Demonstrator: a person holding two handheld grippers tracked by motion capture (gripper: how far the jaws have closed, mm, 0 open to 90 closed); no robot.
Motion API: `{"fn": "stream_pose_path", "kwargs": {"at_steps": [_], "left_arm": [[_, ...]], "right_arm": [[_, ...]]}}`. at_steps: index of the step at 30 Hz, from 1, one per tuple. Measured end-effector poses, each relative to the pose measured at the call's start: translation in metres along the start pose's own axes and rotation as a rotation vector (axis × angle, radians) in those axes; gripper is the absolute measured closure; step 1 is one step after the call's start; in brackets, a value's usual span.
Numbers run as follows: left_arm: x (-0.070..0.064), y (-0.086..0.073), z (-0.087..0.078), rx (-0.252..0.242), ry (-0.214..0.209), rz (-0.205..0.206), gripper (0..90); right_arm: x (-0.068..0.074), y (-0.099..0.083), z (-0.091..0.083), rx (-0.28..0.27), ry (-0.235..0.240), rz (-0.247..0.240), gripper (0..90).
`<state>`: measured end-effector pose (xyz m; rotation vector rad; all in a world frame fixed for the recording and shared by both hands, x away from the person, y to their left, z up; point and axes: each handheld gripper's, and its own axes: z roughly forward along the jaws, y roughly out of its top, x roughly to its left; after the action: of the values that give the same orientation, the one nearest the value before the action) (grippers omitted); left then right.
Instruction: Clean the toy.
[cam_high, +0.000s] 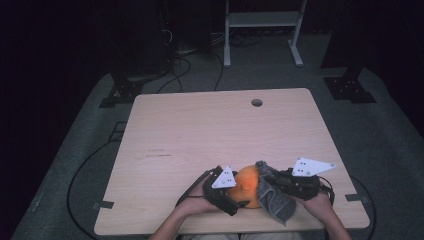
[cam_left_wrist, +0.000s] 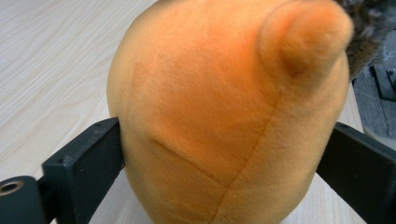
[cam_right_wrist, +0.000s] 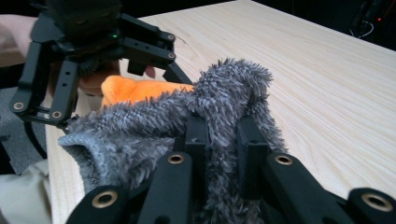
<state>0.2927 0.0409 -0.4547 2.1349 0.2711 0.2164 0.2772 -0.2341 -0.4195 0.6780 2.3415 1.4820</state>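
High view is showing both grippers working at the near edge of the counter (cam_high: 200, 130). The left gripper (cam_high: 231, 200) is clamping the orange plush toy (cam_high: 248, 186) between its jaws; the right gripper (cam_high: 270, 181) is pinching the grey fleece cloth (cam_high: 276, 202), jaws closed on a fold. Cloth is touching the toy's right side and draping toward the person. Judged step: dressing or wrapping the toy. The next move is calling for pulling the cloth over the toy while the left gripper is steadying it.
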Motion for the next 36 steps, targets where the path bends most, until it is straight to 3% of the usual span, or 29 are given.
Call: {"fn": "stream_pose_path", "kwargs": {"at_steps": [4,5,8,11,15,17,20,21,23,25,28,31,33,36], "left_arm": [[0.001,0.0,-0.002,-0.008,-0.004,-0.004,13.0],[0.0,0.0,-0.002,-0.008,-0.007,0.009,13.4],[-0.001,-0.001,-0.003,-0.005,-0.014,0.031,13.7],[-0.001,-0.003,-0.004,-0.001,-0.021,0.051,13.7],[-0.001,-0.005,-0.004,0.01,-0.024,0.043,10.5],[-0.001,-0.005,-0.004,0.011,-0.023,0.047,8.9],[-0.002,-0.004,-0.003,0.011,-0.02,0.042,8.9],[-0.002,-0.004,-0.003,0.011,-0.021,0.042,9.0],[-0.002,-0.004,-0.003,0.011,-0.021,0.044,9.3],[-0.002,-0.003,-0.003,0.003,-0.022,0.04,11.3],[-0.002,-0.002,-0.004,-0.004,-0.018,0.044,13.4],[-0.002,-0.001,-0.002,-0.013,-0.019,0.039,14.0],[-0.001,-0.001,-0.003,-0.011,-0.022,0.034,14.0],[-0.001,-0.003,-0.001,-0.014,-0.017,0.025,14.0]], "right_arm": [[-0.01,-0.005,-0.003,0.007,-0.019,0.043,77.4],[-0.022,-0.015,-0.003,0.038,-0.063,0.088,77.5],[-0.036,-0.028,-0.003,0.085,-0.084,0.163,77.4],[-0.04,-0.033,0.0,0.139,-0.112,0.151,77.3],[-0.037,-0.026,-0.006,0.055,-0.078,0.149,77.2],[-0.036,-0.025,-0.007,0.041,-0.064,0.157,77.3],[-0.034,-0.028,0.001,0.083,-0.068,0.148,77.3],[-0.034,-0.028,0.002,0.123,-0.102,0.13,77.3],[-0.035,-0.028,0.002,0.143,-0.122,0.121,77.3],[-0.035,-0.025,-0.004,0.117,-0.117,0.121,77.3],[-0.027,-0.013,-0.019,-0.005,-0.071,0.113,77.3],[-0.009,0.005,-0.029,-0.094,0.036,0.063,77.2],[0.003,0.011,-0.025,-0.088,0.075,0.026,77.1],[0.01,0.006,-0.006,0.004,0.038,-0.029,77.1]]}}
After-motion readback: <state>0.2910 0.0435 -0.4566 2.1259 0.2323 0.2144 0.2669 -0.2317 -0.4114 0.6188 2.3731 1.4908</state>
